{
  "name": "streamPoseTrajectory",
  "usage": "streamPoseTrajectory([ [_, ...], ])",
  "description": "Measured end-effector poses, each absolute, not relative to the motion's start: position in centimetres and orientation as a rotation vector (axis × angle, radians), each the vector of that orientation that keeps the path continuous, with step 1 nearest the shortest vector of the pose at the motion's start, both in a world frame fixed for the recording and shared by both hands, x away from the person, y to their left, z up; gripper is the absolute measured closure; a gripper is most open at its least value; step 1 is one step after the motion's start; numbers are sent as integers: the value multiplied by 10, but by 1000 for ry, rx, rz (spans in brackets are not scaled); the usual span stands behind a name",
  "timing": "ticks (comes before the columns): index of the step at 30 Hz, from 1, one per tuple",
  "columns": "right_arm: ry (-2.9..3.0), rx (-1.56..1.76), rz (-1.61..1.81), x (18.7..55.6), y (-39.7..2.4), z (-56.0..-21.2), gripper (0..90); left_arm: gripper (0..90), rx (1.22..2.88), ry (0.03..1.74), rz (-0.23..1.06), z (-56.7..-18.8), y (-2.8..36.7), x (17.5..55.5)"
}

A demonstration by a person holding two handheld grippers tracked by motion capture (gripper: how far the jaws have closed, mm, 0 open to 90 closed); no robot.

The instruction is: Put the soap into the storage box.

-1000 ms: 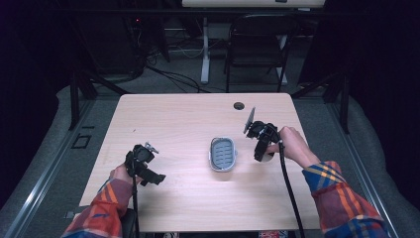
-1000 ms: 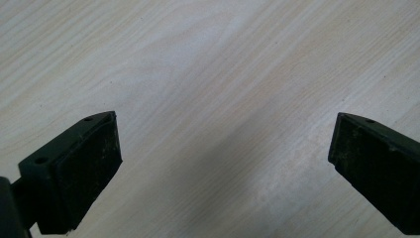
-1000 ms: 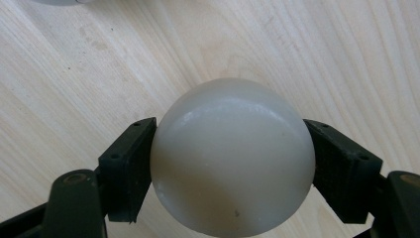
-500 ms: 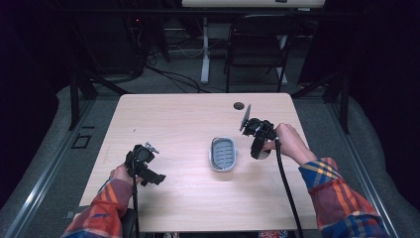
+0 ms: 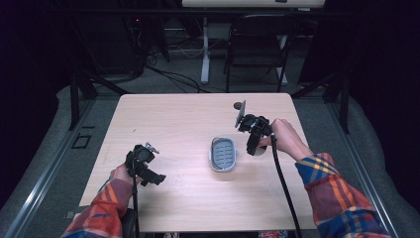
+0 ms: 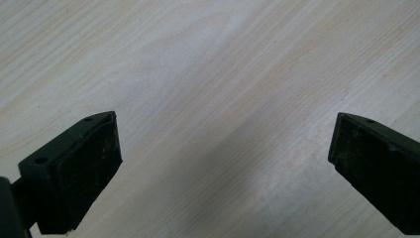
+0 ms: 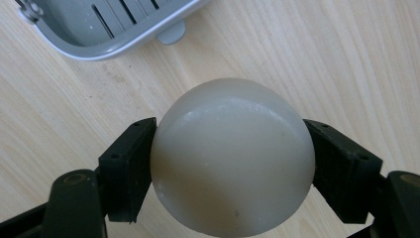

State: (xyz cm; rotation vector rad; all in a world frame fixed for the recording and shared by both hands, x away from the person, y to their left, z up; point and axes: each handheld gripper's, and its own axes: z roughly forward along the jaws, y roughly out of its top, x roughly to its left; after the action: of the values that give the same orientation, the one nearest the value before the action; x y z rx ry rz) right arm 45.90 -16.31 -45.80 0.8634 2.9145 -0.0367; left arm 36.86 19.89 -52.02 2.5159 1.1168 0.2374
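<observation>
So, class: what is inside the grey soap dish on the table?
The soap dish holds nothing; its slotted floor is bare. The soap is clamped in the right gripper beside the dish. In the right gripper view, part of the dish lies beyond the picture's edge.

A pale wooden table [image 5: 188, 119] carries a grey slotted soap dish [image 5: 223, 153] just left of the right gripper [image 5: 253, 147], and a small dark disc [image 5: 238, 105], perhaps a cap, beyond it.

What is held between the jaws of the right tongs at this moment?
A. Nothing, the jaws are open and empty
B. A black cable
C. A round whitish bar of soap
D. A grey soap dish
C: in the right gripper view, both jaws of the right tongs press on the sides of the round whitish soap, while the grey soap dish lies apart on the table.
</observation>
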Motion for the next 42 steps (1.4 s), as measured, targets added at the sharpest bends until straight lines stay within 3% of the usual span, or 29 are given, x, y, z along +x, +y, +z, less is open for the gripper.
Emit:
streamPoseTrajectory([
  [42, 2955, 713, -41, 467, -103, -451, 244, 0, 2518, 1112, 236, -520, 199, 369],
])
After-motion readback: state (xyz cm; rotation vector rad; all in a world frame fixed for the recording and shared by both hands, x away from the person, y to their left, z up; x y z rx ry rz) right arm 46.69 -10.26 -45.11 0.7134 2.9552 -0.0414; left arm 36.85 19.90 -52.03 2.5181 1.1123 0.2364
